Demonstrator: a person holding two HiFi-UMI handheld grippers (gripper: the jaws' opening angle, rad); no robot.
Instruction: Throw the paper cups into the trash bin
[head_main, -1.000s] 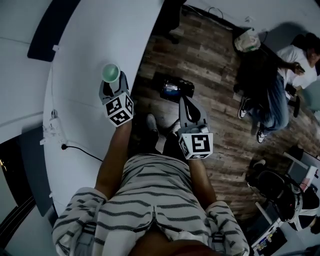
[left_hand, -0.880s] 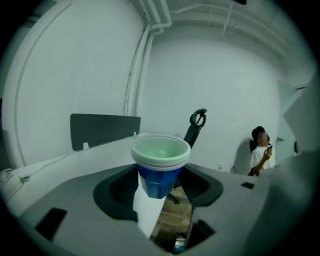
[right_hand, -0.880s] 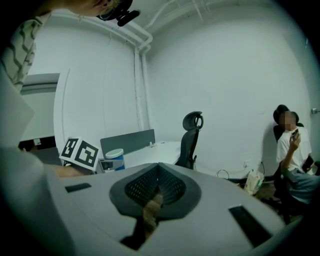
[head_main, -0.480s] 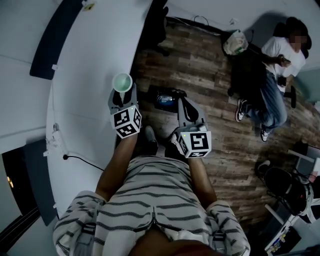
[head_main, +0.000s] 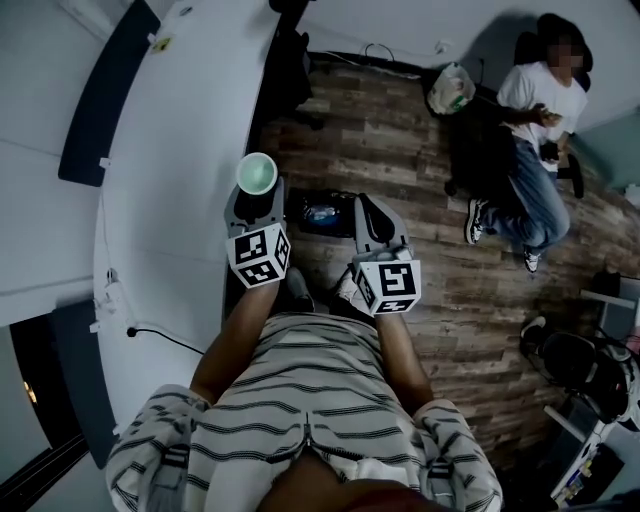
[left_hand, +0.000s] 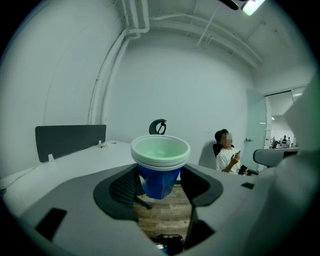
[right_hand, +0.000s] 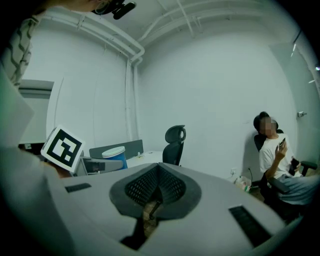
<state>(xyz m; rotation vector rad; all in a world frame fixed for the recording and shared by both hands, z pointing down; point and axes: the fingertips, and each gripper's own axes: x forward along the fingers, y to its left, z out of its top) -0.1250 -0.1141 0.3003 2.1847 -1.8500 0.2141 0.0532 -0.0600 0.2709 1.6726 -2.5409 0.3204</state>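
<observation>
Left gripper view puts it plainly: the left gripper (left_hand: 159, 186) has its two dark ribbed jaws pressed against the sides of a stack of blue paper cups with white rims (left_hand: 160, 159). The stack stands upright, its pale green inside facing up. Right gripper view shows the right gripper (right_hand: 156, 192) with its jaws drawn together and nothing between them.

From overhead, the cup stack sits at the front of the left gripper, about level with the curved edge of the long white desk (head_main: 180, 150). The brown wood-plank floor (head_main: 400, 130) shows under the stack in the left gripper view. The right gripper hangs just beside the left one, lower and out over the floor. Between the two, down on the planks, lies a dark, shiny-lined container (head_main: 322, 213). It may be the trash bin, though the picture is too dim to be sure. The cups are held above and to the left of it, not inside it.

Both grippers are held out by a person in a black-and-white striped shirt (head_main: 300, 400). A dark blue divider panel (head_main: 100, 95) stands along the far side of the desk, and a black office chair (right_hand: 174, 142) is pulled up at the desk's end. Well apart, by the wall, a second person in a white T-shirt (head_main: 535, 100) sits looking at something in hand (a white plastic bag (head_main: 450, 88) lies near that chair).
</observation>
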